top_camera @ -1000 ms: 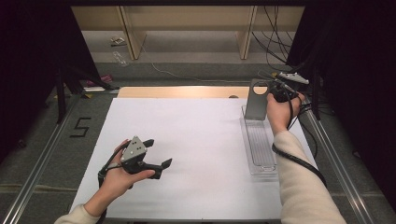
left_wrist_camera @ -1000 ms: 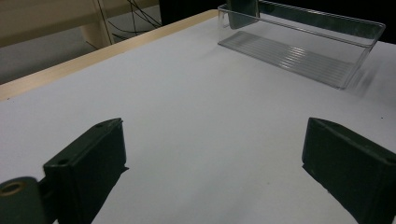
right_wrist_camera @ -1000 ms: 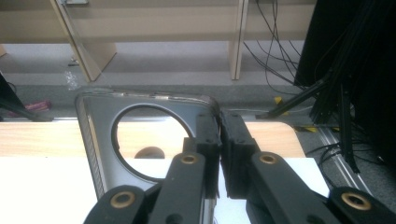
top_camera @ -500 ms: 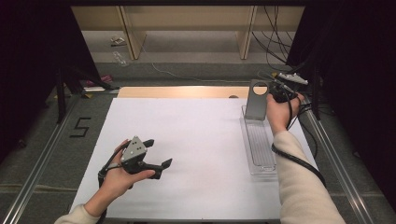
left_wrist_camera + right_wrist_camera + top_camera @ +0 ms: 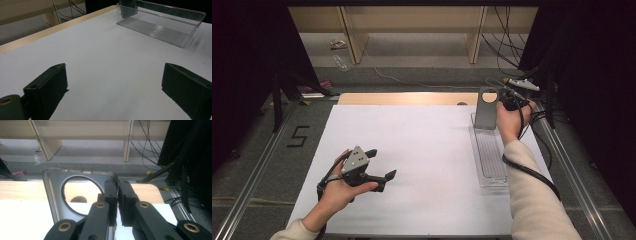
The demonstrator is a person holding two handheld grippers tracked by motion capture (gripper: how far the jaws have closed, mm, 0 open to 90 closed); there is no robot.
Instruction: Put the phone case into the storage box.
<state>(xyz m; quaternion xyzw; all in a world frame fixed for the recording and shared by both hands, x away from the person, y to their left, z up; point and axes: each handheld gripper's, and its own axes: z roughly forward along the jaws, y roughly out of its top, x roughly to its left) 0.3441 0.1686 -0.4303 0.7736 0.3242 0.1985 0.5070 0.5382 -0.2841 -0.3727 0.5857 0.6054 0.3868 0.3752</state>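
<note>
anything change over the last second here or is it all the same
Nothing visibly changed. The right gripper stays shut on the edge of the grey plate with the round hole, held upright at the far end of the clear tray. The left gripper stays open above the white table, holding nothing.

grey metal plate (image 5: 486, 107) with a round hole, clear ribbed tray (image 5: 490, 157), white tabletop (image 5: 422, 150) with a wood edge, black hand-held gripper (image 5: 117, 197), cream sleeve (image 5: 537, 205)
</note>
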